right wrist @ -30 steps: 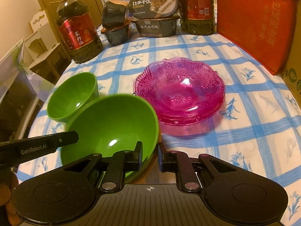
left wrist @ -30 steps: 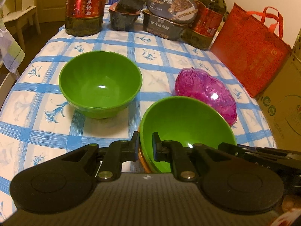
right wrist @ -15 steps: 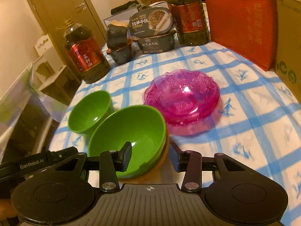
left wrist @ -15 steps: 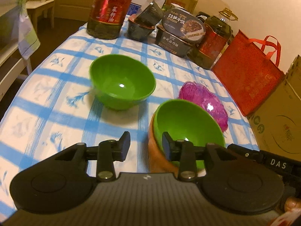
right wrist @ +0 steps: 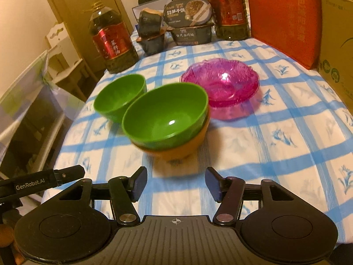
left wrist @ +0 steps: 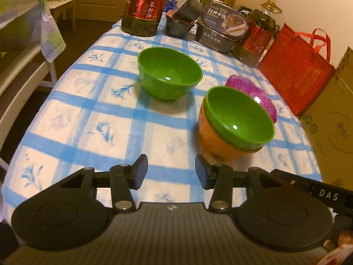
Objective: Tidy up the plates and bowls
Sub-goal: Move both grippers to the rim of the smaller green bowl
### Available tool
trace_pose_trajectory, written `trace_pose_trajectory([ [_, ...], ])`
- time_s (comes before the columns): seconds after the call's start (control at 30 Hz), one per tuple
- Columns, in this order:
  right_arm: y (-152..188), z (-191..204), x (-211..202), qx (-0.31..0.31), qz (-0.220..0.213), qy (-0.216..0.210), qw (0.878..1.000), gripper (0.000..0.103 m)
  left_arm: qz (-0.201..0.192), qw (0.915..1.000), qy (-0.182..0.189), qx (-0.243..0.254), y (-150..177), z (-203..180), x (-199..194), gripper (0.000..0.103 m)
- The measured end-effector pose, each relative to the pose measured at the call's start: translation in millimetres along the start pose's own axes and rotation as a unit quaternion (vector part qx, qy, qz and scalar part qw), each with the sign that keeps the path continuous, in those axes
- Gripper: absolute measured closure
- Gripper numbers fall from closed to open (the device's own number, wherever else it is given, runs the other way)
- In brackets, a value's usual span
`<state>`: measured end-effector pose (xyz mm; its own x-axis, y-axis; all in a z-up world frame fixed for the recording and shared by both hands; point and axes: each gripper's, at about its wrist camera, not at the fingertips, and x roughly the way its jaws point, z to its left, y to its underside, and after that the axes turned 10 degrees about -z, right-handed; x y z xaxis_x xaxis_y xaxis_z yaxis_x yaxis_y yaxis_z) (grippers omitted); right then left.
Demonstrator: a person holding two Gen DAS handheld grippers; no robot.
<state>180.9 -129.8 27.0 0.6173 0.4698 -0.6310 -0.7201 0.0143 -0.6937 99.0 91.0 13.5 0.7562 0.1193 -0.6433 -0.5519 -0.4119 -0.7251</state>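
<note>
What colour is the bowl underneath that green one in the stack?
Orange. The bottom bowl shows best in the left wrist view, under the green bowl.

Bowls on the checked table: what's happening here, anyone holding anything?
Nothing is held. A person works two handheld grippers over the table. The left gripper and right gripper both have their jaws opening, with nothing between them. In front of them a green bowl sits nested in an orange bowl. A second green bowl stands alone on the cloth, not yet stacked. The pink glass dishes sit stacked to one side.
</note>
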Motion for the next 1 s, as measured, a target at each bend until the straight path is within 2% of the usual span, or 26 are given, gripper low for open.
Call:
trace_pose_trajectory([
  [0.3,15,7,-9,-0.007,0.012,-0.003,1.0,0.041,-0.004,0.9995,-0.011,0.03,12,-1,-17,0.053],
  [1.0,10,17,-15,-0.014,0.009,-0.007,1.0,0.04,-0.008,0.9997,-0.006,0.023,8,5,-26,0.048],
])
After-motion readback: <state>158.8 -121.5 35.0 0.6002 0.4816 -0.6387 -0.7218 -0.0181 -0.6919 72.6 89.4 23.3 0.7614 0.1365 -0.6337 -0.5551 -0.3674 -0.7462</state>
